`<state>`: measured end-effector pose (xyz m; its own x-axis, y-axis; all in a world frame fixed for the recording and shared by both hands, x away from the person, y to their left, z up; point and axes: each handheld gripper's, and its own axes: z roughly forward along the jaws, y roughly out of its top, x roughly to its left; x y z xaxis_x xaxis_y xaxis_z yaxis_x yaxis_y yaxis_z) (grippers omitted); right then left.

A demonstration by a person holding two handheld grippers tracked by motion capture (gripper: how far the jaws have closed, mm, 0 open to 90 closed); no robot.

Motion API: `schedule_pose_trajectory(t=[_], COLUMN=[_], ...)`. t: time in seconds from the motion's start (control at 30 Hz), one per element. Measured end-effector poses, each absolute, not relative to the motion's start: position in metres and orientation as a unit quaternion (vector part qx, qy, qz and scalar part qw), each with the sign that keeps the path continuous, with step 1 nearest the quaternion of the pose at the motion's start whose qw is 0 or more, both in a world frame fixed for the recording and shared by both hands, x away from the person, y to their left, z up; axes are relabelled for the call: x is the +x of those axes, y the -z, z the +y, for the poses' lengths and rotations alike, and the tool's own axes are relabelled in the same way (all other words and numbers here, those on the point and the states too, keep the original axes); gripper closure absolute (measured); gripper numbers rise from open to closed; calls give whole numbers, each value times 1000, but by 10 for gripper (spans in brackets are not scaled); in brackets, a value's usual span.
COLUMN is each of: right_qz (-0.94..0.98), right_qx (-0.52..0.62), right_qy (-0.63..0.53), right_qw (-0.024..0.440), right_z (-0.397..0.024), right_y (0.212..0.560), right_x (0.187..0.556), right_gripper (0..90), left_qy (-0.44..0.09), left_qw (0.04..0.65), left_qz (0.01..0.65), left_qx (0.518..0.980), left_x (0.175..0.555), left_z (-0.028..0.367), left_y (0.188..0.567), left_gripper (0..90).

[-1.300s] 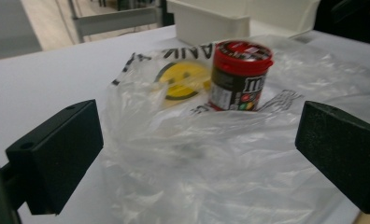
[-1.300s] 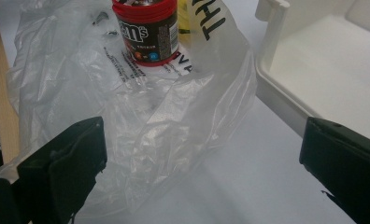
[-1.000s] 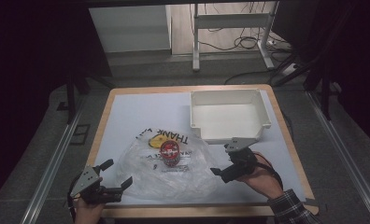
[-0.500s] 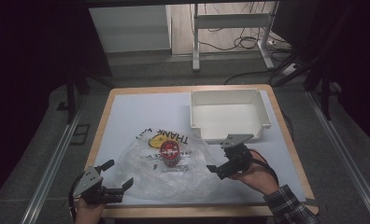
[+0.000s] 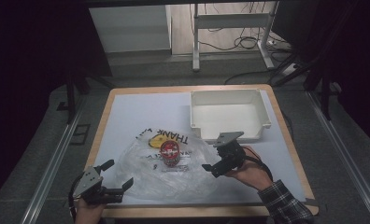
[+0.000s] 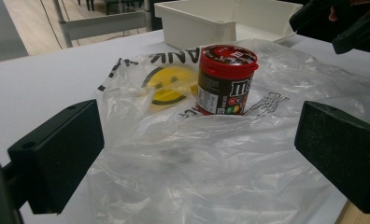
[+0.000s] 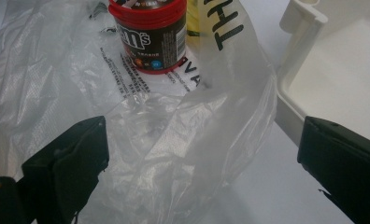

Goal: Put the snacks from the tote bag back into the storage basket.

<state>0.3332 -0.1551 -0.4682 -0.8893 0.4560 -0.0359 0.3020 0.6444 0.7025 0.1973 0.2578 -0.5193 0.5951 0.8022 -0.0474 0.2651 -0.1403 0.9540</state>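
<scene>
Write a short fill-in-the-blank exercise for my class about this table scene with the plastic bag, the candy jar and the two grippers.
1. The candy jar has a lid coloured ____.
2. The jar stands upright on the clear plastic bag, which is printed with a yellow ____ face.
3. The white tray on the table holds ____.
4. The left gripper and the right gripper both have their jaws ____.

Missing words: red; smiley; nothing; open
</scene>
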Motion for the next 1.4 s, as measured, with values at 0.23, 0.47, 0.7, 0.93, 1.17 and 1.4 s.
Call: schedule_pose_trajectory(t=[0.23, 0.47, 0.7, 0.93, 1.17, 1.4], right_qz=[901, 903, 909, 914, 919, 927], right_qx=[206, 204, 192, 186, 166, 141], right_qy=[-366, -365, -359, -353, -349, -338], right_qw=[105, 95, 90, 75, 73, 80], right_z=[-153, -148, -138, -125, -113, -98], right_y=[467, 470, 470, 472, 472, 474], right_x=[337, 344, 348, 355, 358, 359], right_gripper=[36, 61, 92, 127, 127, 131], left_qy=[-250, -250, -251, -251, -251, -252], left_qw=[539, 543, 543, 543, 542, 541], left_qz=[370, 365, 363, 361, 361, 360], left_qx=[714, 714, 714, 715, 716, 717], left_x=[197, 196, 196, 196, 196, 196], left_z=[257, 256, 256, 256, 256, 255], left_y=[519, 519, 518, 518, 518, 518], left_gripper=[13, 13, 13, 13, 13, 13])
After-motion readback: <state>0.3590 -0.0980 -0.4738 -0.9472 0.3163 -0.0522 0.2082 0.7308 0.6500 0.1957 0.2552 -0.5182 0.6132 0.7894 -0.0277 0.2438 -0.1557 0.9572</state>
